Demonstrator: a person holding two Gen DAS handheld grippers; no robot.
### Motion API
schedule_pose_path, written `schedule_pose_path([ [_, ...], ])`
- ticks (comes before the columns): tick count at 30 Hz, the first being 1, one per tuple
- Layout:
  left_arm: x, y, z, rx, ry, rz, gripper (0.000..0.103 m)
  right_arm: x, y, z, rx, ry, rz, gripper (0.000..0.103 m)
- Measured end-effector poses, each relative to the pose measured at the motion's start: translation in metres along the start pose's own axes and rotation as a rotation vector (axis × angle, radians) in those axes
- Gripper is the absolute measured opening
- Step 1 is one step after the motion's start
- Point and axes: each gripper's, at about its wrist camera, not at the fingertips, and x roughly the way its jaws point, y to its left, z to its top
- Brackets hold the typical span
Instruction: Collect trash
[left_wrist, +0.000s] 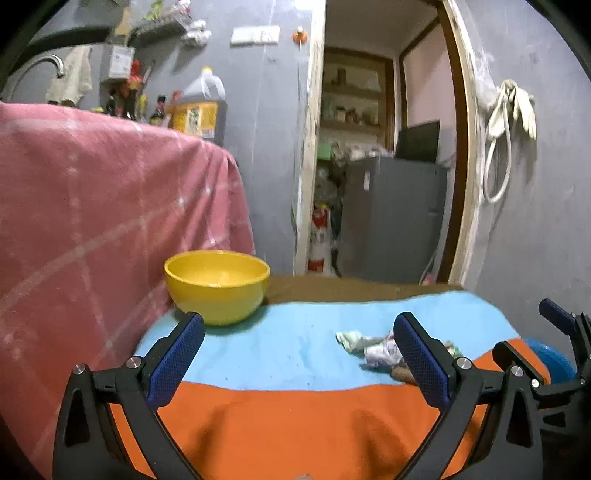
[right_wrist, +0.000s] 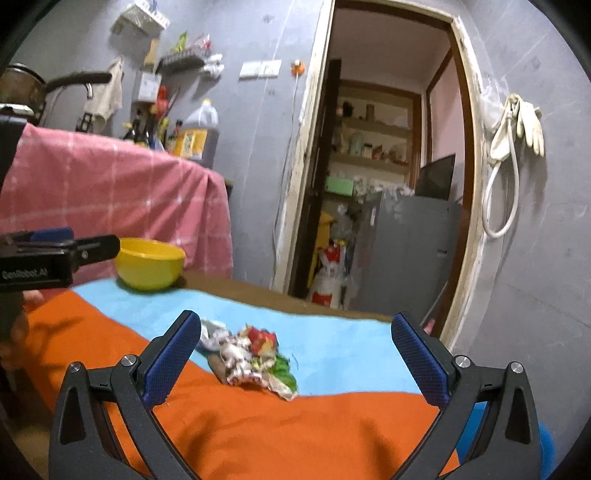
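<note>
A pile of crumpled wrappers and paper trash (right_wrist: 251, 358) lies on the blue-and-orange cloth (right_wrist: 332, 417) over the table. In the left wrist view the trash (left_wrist: 373, 349) sits partly behind the right finger. A yellow bowl (left_wrist: 217, 284) stands at the far left of the cloth and looks empty; it also shows in the right wrist view (right_wrist: 149, 264). My left gripper (left_wrist: 299, 354) is open and empty, near of the bowl. My right gripper (right_wrist: 295, 354) is open and empty, with the trash just ahead between its fingers.
A pink checked cloth (left_wrist: 92, 206) drapes a tall surface at the left. A doorway (right_wrist: 376, 184) behind the table opens onto a grey cabinet and shelves. A blue object (left_wrist: 554, 363) sits beyond the table's right edge. Gloves and a hose (right_wrist: 517, 147) hang on the right wall.
</note>
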Motion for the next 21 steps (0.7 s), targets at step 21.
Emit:
schedule_pose_path([
  [21,0.092,-0.006,-0.012,-0.136,0.422,-0.183,0.085,0.054,-0.043,-0.019,0.244,0.293,0.037,0.093],
])
